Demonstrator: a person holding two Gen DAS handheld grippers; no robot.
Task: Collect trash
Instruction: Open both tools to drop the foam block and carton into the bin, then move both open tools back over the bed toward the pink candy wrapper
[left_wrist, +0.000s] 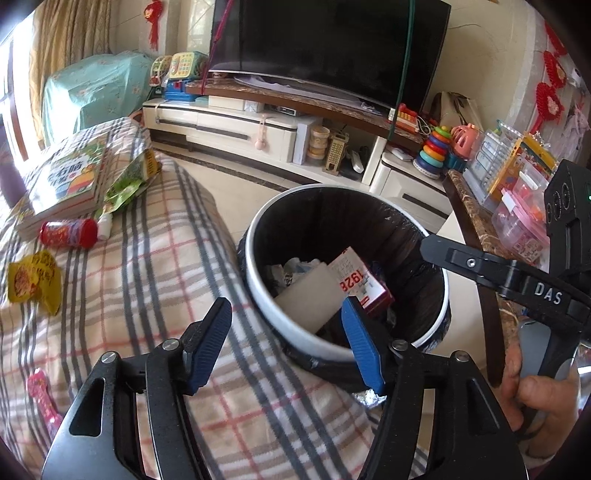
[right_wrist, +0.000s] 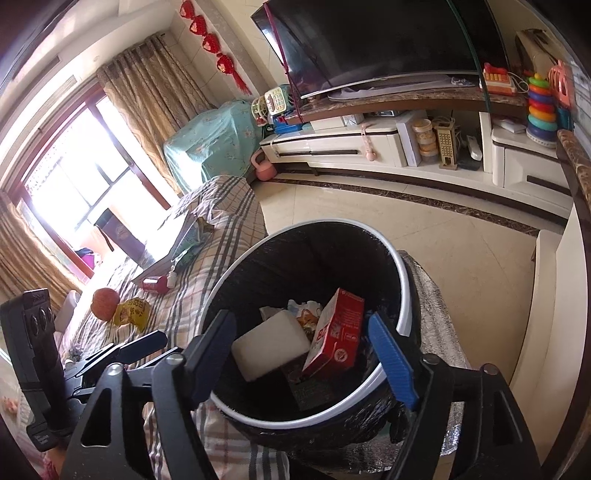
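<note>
Between both pairs of wide-spread, empty jaws, left gripper (left_wrist: 286, 341) and right gripper (right_wrist: 301, 356) are hanging over the bin (left_wrist: 258, 295); at frame left the yellow wrapper (left_wrist: 33, 282) is lying, light, crinkly, best pinched at an edge.

Read "DAS" in white letters on the black arm of the right claw (left_wrist: 436, 254), seen from the left wrist. The red and white carton (left_wrist: 360, 282) in the bin (left_wrist: 255, 273) shows the red digits "192", inverted. Chinese characters on the book (left_wrist: 70, 177) and yellow wrapper (left_wrist: 33, 282) are not legible.
</note>
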